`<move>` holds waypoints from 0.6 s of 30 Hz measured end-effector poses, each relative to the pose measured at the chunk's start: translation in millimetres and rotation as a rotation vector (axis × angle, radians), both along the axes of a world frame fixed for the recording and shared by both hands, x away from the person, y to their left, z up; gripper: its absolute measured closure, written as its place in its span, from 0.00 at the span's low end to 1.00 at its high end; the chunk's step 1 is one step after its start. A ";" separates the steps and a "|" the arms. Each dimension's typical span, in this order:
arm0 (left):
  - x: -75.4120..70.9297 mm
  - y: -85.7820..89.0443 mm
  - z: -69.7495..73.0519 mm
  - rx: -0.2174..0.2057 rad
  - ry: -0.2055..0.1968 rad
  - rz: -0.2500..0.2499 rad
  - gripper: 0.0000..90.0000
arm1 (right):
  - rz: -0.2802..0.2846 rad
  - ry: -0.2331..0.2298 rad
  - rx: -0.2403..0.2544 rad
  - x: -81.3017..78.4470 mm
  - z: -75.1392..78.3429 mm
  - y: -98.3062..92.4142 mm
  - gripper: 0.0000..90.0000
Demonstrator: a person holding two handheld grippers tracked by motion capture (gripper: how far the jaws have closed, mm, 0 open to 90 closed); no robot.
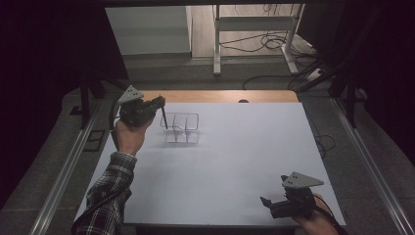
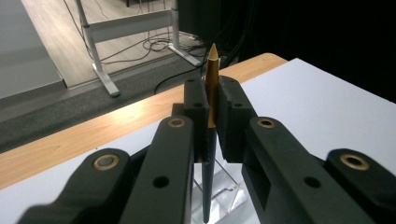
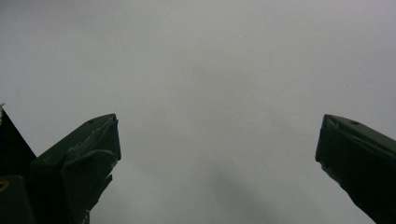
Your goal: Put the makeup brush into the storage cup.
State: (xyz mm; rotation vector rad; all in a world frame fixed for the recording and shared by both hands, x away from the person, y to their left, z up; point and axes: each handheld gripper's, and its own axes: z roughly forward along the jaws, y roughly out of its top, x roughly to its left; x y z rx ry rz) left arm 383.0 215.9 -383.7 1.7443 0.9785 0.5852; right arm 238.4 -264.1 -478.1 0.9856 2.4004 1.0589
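My left gripper (image 1: 160, 104) is at the back left of the white table, shut on a thin dark pen (image 1: 165, 119) that hangs down from its jaws. In the left gripper view the pen (image 2: 211, 102) stands upright between the closed pads, with a gold upper part ending in a point and a dark lower shaft. Just below and to the right of it stands a clear plastic organizer (image 1: 182, 128) with compartments; the pen's lower end is over its left edge. My right gripper (image 1: 266, 201) rests near the front right edge, its jaws wide apart over bare white surface (image 3: 210, 93), nothing between them.
The white sheet (image 1: 235, 156) covers the table; a wooden strip (image 1: 220, 96) shows along the far edge. Beyond it are a white metal frame (image 1: 254, 29) and cables (image 1: 274, 44) on the floor. Metal rails (image 1: 63, 171) run along both sides of the table.
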 end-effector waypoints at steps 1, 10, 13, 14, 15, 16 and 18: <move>1.1 0.3 0.3 -0.001 -0.001 0.002 0.94 | 0.001 0.001 0.000 0.0 0.0 0.0 0.00; 9.9 2.6 -0.4 -0.013 -0.012 0.034 0.94 | 0.015 0.003 -0.012 -0.2 -0.5 1.1 0.00; 12.8 0.2 -2.2 -0.006 -0.013 0.038 0.94 | 0.017 0.004 -0.012 -0.2 -0.6 1.0 0.00; 13.6 -0.7 -2.9 0.000 -0.016 0.040 0.94 | 0.020 0.005 -0.013 -0.3 -0.6 1.1 0.00; 14.2 -1.7 -3.8 0.000 -0.018 0.042 0.94 | 0.022 0.004 -0.015 -0.3 -0.6 1.3 0.00; 15.0 -2.6 -4.9 0.002 -0.017 0.044 0.94 | 0.024 0.005 -0.014 -0.4 -0.8 1.6 0.00; 16.1 -3.7 -6.9 0.011 -0.019 0.049 0.94 | 0.027 0.004 -0.018 -0.4 -1.0 1.6 0.00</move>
